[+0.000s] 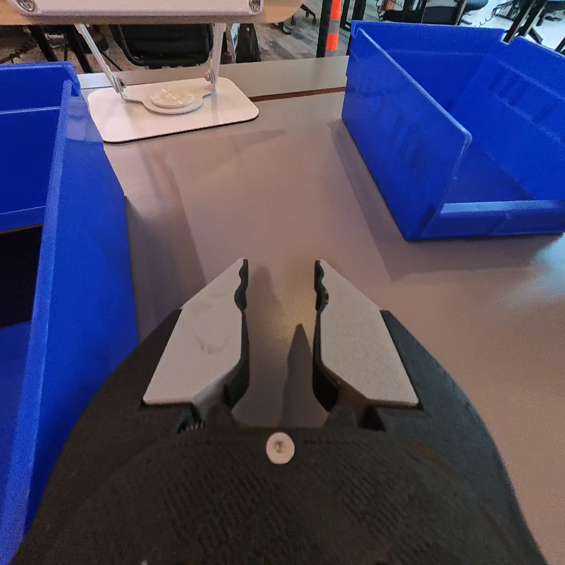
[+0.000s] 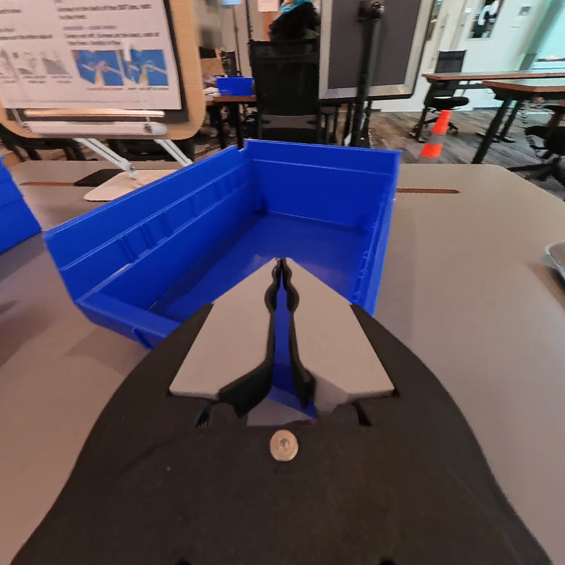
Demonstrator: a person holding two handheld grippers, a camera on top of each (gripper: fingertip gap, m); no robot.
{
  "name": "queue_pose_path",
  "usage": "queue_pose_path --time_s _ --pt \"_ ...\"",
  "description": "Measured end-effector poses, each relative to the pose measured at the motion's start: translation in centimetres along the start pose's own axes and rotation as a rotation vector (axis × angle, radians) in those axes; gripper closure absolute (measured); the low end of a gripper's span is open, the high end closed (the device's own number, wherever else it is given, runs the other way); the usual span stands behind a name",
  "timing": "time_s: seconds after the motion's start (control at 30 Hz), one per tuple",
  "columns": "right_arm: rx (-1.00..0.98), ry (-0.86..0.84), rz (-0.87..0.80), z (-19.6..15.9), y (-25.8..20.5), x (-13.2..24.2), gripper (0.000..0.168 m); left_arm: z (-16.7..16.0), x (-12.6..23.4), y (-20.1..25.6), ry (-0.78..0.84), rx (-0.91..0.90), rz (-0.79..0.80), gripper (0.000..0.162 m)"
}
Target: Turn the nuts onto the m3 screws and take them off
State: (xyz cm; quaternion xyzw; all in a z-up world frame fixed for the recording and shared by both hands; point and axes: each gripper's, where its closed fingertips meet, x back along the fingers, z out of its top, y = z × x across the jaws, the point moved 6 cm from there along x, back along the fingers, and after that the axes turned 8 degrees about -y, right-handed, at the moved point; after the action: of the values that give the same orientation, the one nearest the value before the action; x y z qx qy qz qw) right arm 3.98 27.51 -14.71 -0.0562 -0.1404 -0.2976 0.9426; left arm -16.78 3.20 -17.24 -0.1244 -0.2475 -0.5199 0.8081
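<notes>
No nut or screw shows clearly in either view. My left gripper (image 1: 280, 266) is open and empty, low over the bare grey table (image 1: 275, 189) between two blue bins. My right gripper (image 2: 281, 263) is shut, its tips meeting over the inside of a blue bin (image 2: 171, 220) whose floor looks bare. A tiny dark sliver sits at the tips; I cannot tell whether anything is pinched there.
In the left wrist view a blue bin (image 1: 82, 214) stands close on the left and another (image 1: 406, 134) at the right. A white stand base (image 1: 171, 113) sits at the back. The right wrist view shows an instruction board (image 2: 91, 61), an orange cone (image 2: 435, 137) and a grey object (image 2: 556, 260) at the right edge. Across from one pair of fingers to the other is roughly 30 centimeters. The grey object (image 2: 556, 260) is about 35 centimeters from my right fingertips and 60 centimeters from my left.
</notes>
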Motion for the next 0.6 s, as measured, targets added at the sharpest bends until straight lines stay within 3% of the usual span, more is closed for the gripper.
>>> queue_pose_path --time_s 0.2,0.27,0.4,0.6 --pt "-0.033 -0.015 -0.254 -0.2 3.4 0.9 0.168 -0.1 -0.4 0.0 -0.029 -0.001 -0.003 0.119" --pt "-0.078 0.010 -0.283 -0.1 4.5 1.5 0.158 0.0 -0.2 -0.1 -0.011 -0.002 0.006 0.119" --pt "-0.127 0.050 -0.183 0.0 4.3 1.8 0.146 -0.1 -0.5 -0.6 -0.041 0.032 0.031 0.120" --pt "-0.033 0.089 0.071 0.7 0.1 1.4 0.139 0.0 -1.1 -0.9 -0.063 -0.015 0.066 0.118"
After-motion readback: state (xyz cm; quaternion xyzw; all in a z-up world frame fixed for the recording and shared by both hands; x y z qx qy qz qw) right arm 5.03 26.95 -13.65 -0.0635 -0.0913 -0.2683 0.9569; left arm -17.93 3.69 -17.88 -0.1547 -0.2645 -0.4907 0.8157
